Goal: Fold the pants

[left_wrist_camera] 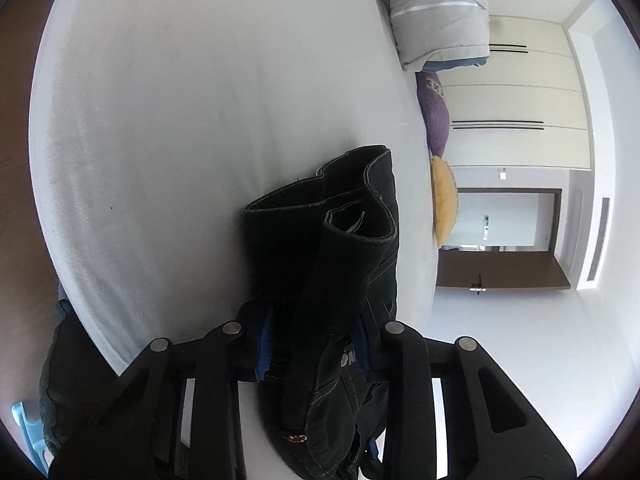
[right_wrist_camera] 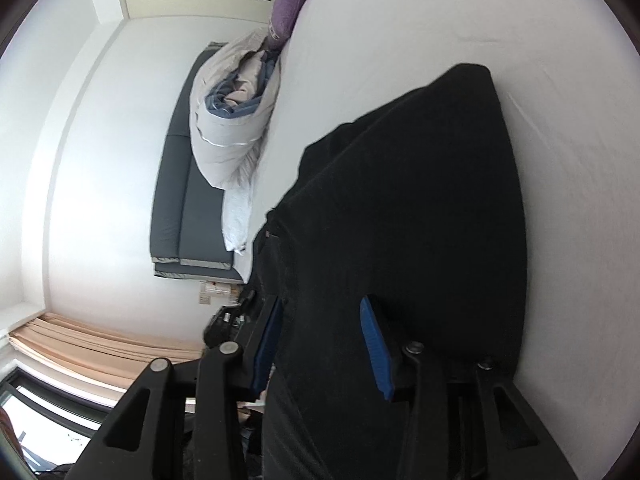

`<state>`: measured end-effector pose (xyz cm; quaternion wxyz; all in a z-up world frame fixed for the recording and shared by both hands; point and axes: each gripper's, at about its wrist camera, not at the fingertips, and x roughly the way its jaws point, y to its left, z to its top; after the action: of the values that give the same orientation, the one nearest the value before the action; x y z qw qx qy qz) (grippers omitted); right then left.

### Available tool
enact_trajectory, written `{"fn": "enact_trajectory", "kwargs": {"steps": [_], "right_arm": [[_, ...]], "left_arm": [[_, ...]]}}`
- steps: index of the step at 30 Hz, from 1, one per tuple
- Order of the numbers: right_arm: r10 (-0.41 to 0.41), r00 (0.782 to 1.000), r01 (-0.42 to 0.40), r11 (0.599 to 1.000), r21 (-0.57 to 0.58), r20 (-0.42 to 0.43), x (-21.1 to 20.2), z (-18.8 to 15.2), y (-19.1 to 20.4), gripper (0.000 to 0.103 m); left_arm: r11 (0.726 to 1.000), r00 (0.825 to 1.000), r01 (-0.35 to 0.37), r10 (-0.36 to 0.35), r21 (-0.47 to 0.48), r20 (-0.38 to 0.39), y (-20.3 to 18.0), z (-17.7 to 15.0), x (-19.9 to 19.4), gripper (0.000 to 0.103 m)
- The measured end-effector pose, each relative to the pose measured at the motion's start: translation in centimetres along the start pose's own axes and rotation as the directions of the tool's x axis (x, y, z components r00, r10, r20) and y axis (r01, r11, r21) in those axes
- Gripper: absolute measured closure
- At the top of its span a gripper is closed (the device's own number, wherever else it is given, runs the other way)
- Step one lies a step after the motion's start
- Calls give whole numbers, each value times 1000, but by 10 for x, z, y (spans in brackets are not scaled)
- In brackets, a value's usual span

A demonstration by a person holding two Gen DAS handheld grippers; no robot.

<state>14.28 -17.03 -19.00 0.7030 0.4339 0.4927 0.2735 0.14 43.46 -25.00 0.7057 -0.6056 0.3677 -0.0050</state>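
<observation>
Between the blue pads of the left gripper [left_wrist_camera: 314, 344] sits a bunched fold of the black pants [left_wrist_camera: 332, 248]. Pads press the cloth from both sides; jaws closed on it. Cloth fills the gap fully, no daylight btwn pad and fabric. Ahead of the fingertips the pants run out onto the white bed sheet [left_wrist_camera: 192, 120], layered edges w/ pale stitching standing up in loose curls at the far end. Behind the fingertips, toward the camera, a seam w/ a metal rivet is visible.

Right gripper [right_wrist_camera: 322, 344]: pants [right_wrist_camera: 420, 200] lie btwn its fingers and spread well beyond them, a broad dark slab reaching fwd over the sheet [right_wrist_camera: 400, 20]. One blue pad [right_wrist_camera: 374, 348] is exposed on its inner face, cloth running past it; the other pad is edge-on against the fabric. Jaws stand partly apart. Cannot tell from this view whether both pads actually clamp the cloth or it just passes through.

Surroundings, rel. to left gripper: rolled grey duvet [left_wrist_camera: 436, 12] far ahead and to the right, purple cushion [left_wrist_camera: 434, 112] and yellow cushion [left_wrist_camera: 444, 204] nearer along the sheet's right edge. Past those, white wardrobe doors [left_wrist_camera: 520, 100]. Rel. to right gripper: same duvet [right_wrist_camera: 232, 128] ahead-left, dark headboard [right_wrist_camera: 180, 208] beside it.
</observation>
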Motion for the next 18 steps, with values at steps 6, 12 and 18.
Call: {"fn": "enact_trajectory", "kwargs": {"steps": [6,12,18], "right_arm": [[-153,988,151,988,-44,-23,6,-3,1,90],[-174,985,173,985,-12,-4,3,-5,-12,103],[-135,991,135,991,-9,11,-6,-4,-4,72]], "left_arm": [[994,997,-64,59,89,53,-25,-7,-10,87],[939,986,-144,110,313,124,-102,-31,-20,93],[679,982,-190,120,709,149,-224,-124,0,93]]}}
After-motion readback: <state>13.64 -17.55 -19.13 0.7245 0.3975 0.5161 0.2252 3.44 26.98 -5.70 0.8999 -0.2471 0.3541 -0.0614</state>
